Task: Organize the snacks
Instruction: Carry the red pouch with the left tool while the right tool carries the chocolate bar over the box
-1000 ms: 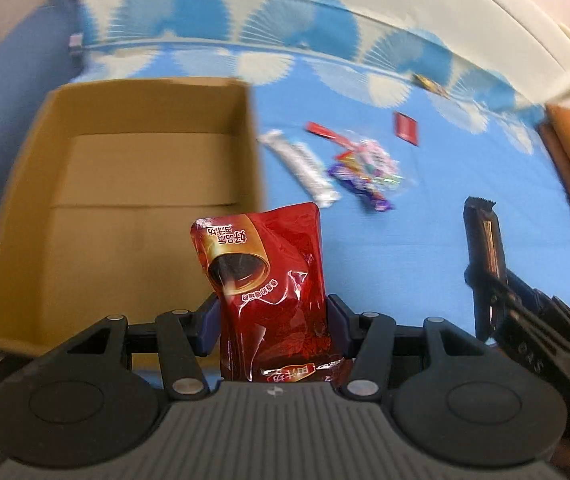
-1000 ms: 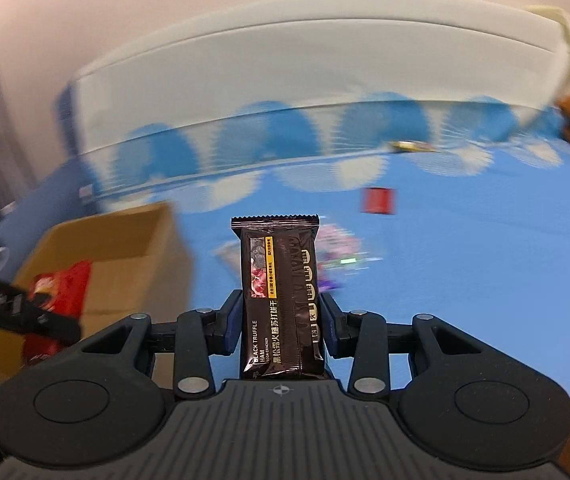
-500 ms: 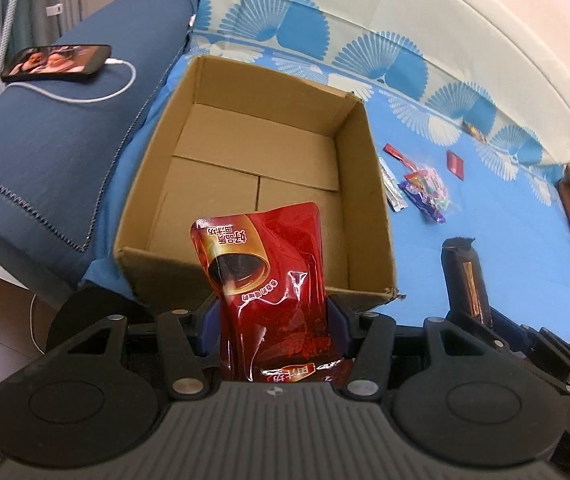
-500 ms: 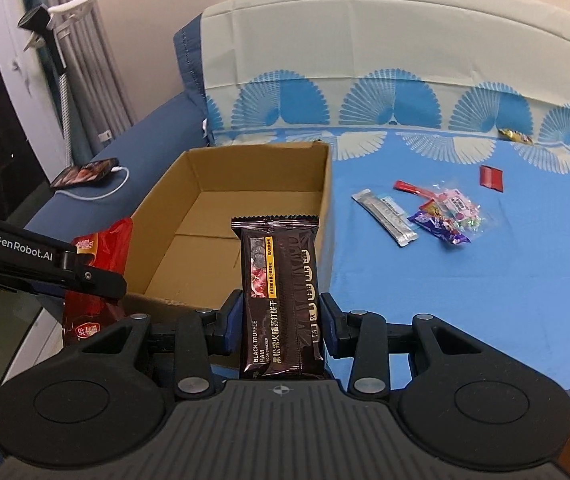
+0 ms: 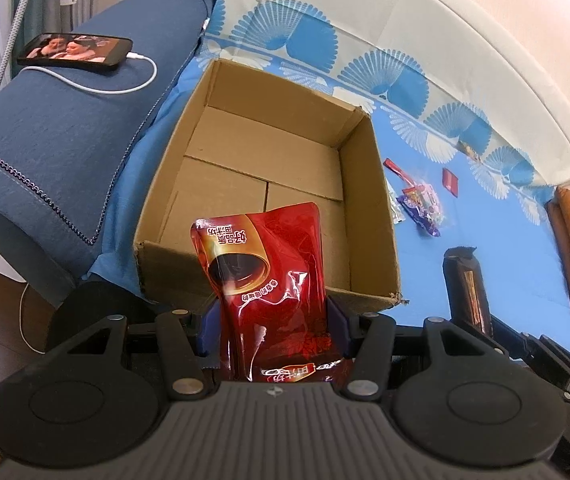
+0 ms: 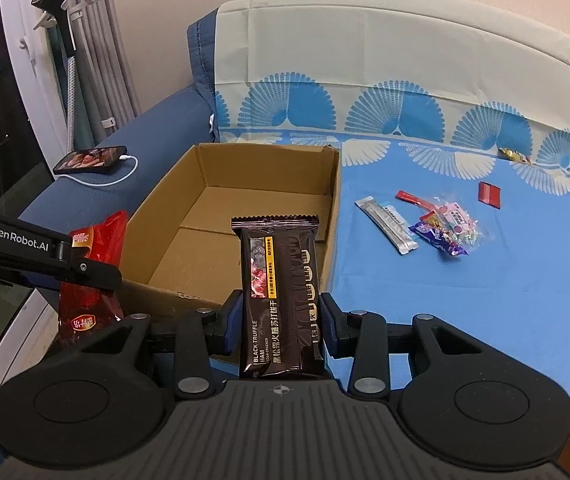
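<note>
A blue fan-print sheet (image 6: pixel 465 292) bears the cardboard box (image 5: pixel 369 208); left tongs (image 5: pixel 273 330) clamp a red pouch (image 5: pixel 273 276), right tongs (image 6: pixel 281 326) a cracker pack (image 6: pixel 281 296).

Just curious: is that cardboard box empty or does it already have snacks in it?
Empty: the cardboard box shows only its bare floor flaps in both views.

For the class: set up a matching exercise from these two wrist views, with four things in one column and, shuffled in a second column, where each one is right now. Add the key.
Things
1. red pouch
2. black truffle cracker pack
3. phone
4. silver sachet

Places
A. on the blue sheet, right of the cardboard box
B. on the dark blue sofa arm, cable plugged in
C. in the left gripper
D. in the right gripper

Pairs: 1-C, 2-D, 3-B, 4-A
</note>
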